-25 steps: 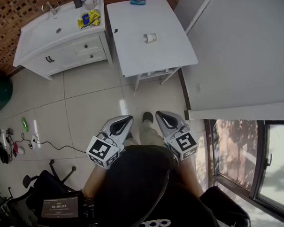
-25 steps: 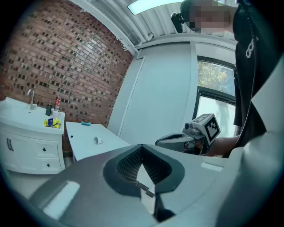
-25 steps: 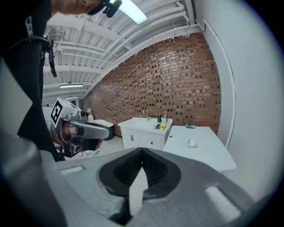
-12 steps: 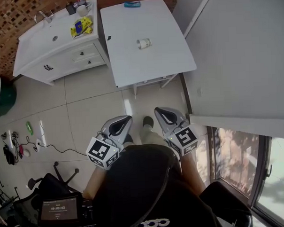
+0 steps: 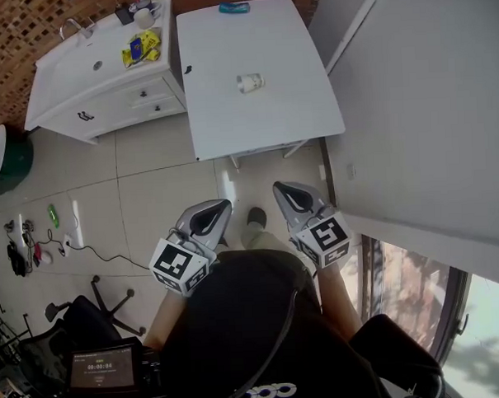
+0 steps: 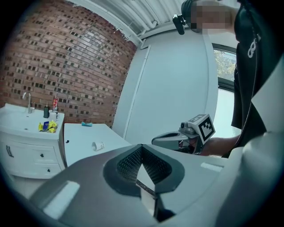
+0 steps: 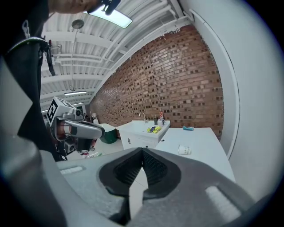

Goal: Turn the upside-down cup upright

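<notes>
Cup point(image 5: 249, 83) on its side on tabletop point(image 5: 291, 110), upper centre; well apart from left gripper point(image 5: 221, 208) and right gripper point(image 5: 282, 189), lower centre; both closed, empty.

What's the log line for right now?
phase: pre-grasp | cup: on table, untouched | left gripper: shut, empty | right gripper: shut, empty | both: short of table

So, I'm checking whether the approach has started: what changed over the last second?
The person has walked nearer the white table: it and the cup sit lower in the head view. Nothing grasped or released. The left gripper and right gripper stay shut and empty before the body; the cup keeps its spot on the table.
</notes>
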The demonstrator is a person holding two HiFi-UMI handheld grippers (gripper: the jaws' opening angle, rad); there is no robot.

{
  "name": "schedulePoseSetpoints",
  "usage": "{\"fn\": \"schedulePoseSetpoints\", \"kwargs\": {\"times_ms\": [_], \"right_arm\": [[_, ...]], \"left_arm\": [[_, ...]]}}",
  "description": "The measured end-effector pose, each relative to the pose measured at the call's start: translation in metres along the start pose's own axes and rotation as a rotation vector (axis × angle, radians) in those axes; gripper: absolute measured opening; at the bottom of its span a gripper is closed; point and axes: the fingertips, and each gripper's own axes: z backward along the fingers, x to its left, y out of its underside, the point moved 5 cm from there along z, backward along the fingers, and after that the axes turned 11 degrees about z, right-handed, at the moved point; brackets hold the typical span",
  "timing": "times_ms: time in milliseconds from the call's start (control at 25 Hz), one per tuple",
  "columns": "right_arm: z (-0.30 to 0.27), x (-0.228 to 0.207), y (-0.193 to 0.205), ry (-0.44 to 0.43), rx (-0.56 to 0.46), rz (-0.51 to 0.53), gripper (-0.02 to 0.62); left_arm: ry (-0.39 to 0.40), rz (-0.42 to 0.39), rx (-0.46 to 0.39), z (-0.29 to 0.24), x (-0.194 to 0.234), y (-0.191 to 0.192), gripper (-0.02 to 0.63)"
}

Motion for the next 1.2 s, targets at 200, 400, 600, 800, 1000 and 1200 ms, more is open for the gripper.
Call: {"fn": "schedulePoseSetpoints", "kwargs": {"times_ms": [200,400,600,800,1000,1200], "right_arm": [[-0.004,-0.032,0.009,-0.005,0.015,-0.014,-0.008],[0.007,-0.038,0.013,-0.008,0.02,-0.019,-0.008],[-0.009,-0.044,0.01,-0.014,0.032,-0.025,-0.008],[-0.007,-0.037,0.011,-0.019,0.036,-0.016,-0.008],[-0.009,-0.033,0.007,-0.002,0.032,-0.007,-0.008],[-0.026,-0.035,0.003,0.011,0.047,-0.008,-0.008]], "left_arm": [[-0.025,0.017,-0.007,-0.019,0.002,-0.002,0.015],[-0.042,0.033,-0.011,-0.018,-0.011,0.0,0.015],[-0.052,0.049,-0.013,-0.021,0.009,-0.006,0.015],[-0.047,0.056,-0.028,-0.017,0.009,-0.001,0.015],[-0.031,0.058,-0.03,-0.013,0.016,0.001,0.015],[-0.011,0.055,-0.032,-0.018,0.037,-0.012,0.015]]}}
